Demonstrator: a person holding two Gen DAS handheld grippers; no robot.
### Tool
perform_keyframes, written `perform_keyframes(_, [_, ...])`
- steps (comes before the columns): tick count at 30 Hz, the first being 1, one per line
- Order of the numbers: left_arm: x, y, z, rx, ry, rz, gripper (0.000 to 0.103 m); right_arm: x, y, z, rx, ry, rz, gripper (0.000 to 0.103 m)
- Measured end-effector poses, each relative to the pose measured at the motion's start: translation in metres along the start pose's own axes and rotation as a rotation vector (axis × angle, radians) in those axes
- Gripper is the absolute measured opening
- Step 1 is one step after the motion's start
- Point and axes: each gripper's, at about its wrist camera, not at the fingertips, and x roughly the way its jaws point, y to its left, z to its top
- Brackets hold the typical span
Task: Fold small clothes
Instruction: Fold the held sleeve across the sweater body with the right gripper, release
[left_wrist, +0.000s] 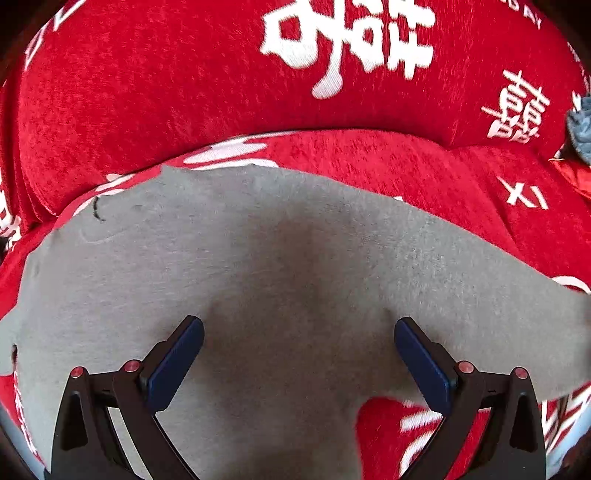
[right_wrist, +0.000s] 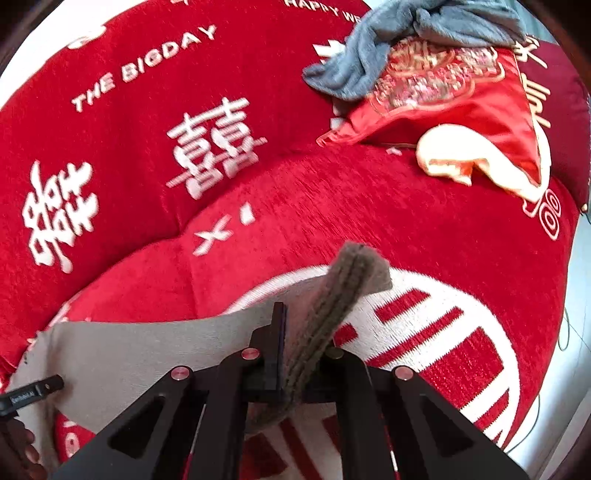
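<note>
Clearly the right gripper (right_wrist: 295, 332) is clenched on the ribbed hem of the grey garment (right_wrist: 147, 354), lifting that edge to carry it over as a fold. Left gripper (left_wrist: 299, 343) hovers released above the cloth, spread on the red sofa cover (right_wrist: 369, 206), probably ready to pin it.

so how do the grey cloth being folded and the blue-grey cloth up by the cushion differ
The grey cloth lies mostly flat on the red cover, while the blue-grey cloth sits crumpled in a heap, partly on a shiny red cushion. The grey cloth is paler; the blue-grey cloth is darker and bluer. The right gripper has its jaws shut on the grey cloth's ribbed edge; nothing holds the blue-grey cloth. Both are soft fabric on the same red cover.
</note>
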Motion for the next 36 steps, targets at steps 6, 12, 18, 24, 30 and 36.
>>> perform_keyframes(6, [-0.021, 0.046, -0.02, -0.05, -0.019, -0.014, 0.103, -0.041, 0.038, 0.012, -0.032, -0.052, 0.099, 0.006])
perform_keyframes(12, [-0.036, 0.105, -0.049, -0.12, -0.025, -0.021, 0.103, -0.077, 0.11, 0.014, -0.084, -0.061, 0.22, 0.006])
perform_keyframes(18, [-0.048, 0.161, -0.072, -0.182, -0.04, -0.03, 0.103, -0.111, 0.198, 0.003, -0.148, -0.06, 0.314, 0.006])
perform_keyframes(24, [-0.058, 0.225, -0.092, -0.261, -0.054, -0.043, 0.103, -0.133, 0.3, -0.028, -0.259, -0.05, 0.372, 0.006])
perform_keyframes(30, [-0.065, 0.287, -0.113, -0.352, -0.075, -0.027, 0.103, -0.14, 0.411, -0.079, -0.376, -0.006, 0.422, 0.006])
perform_keyframes(36, [-0.067, 0.342, -0.135, -0.44, -0.086, -0.014, 0.103, -0.131, 0.491, -0.136, -0.474, 0.051, 0.452, 0.006])
